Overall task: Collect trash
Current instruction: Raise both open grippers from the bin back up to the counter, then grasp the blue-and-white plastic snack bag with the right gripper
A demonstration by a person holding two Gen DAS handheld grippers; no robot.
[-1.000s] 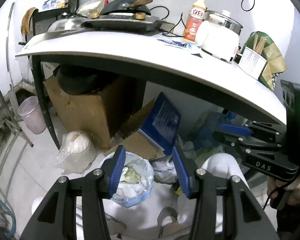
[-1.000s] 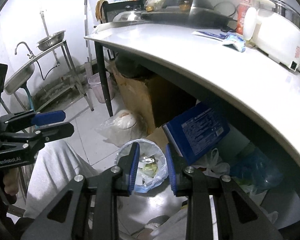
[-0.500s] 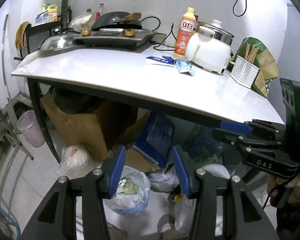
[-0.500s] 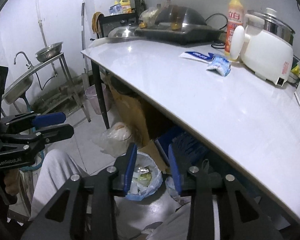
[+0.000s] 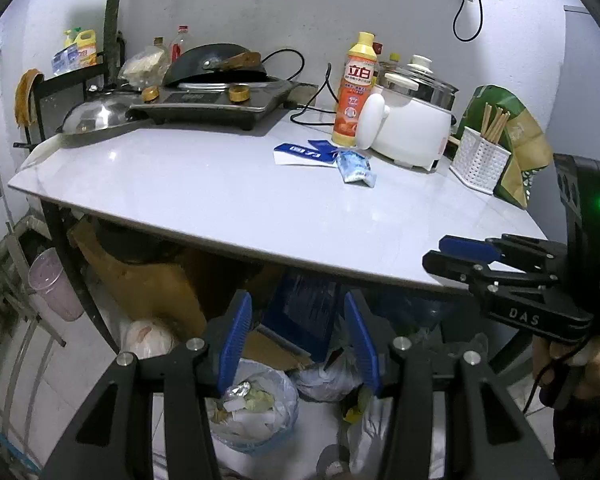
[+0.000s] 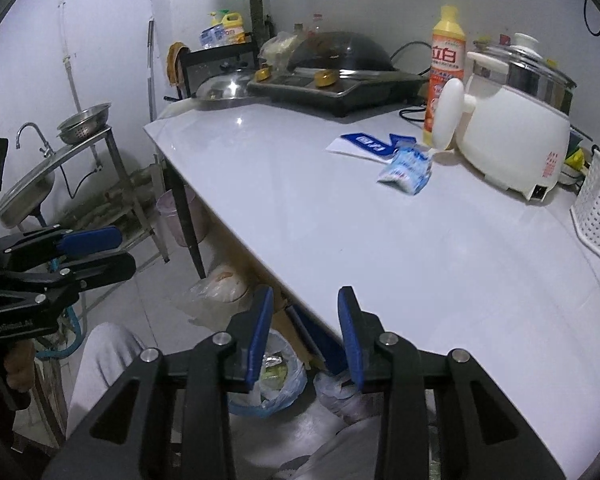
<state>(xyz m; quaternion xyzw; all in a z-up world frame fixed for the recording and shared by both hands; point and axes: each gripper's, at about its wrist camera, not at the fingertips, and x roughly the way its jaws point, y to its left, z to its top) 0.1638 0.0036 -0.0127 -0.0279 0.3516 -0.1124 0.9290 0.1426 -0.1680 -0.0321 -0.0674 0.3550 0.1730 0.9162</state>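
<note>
- Your left gripper [image 5: 298, 334] hangs in front of the counter's near edge, its blue fingers [image 5: 236, 338] spread wide with nothing between them.
- Your right gripper [image 6: 305, 330] sits at the same edge, fingers [image 6: 350, 332] parted and empty too; in the left wrist view it shows from the side at the far right [image 5: 466, 252], so the gap is hard to judge there.
- On the white counter [image 5: 204, 192] lie two pieces of trash: a crumpled light-blue packet [image 6: 406, 168] and, touching it on the far side, a flat blue-and-white wrapper [image 6: 362, 146].
- Both lie just in front of the orange detergent bottle [image 6: 444, 68] and beside the white rice cooker [image 6: 516, 148]. They are well apart from both grippers.
- Under the counter, a bin lined with a clear blue-tinted bag [image 5: 256, 412] stands on the floor, already holding scraps; it shows below your left fingers.
- A white chopstick holder [image 5: 480, 158] stands to the right of the cooker, and an induction hob with a dark wok [image 5: 216, 92] sits at the back.
</note>
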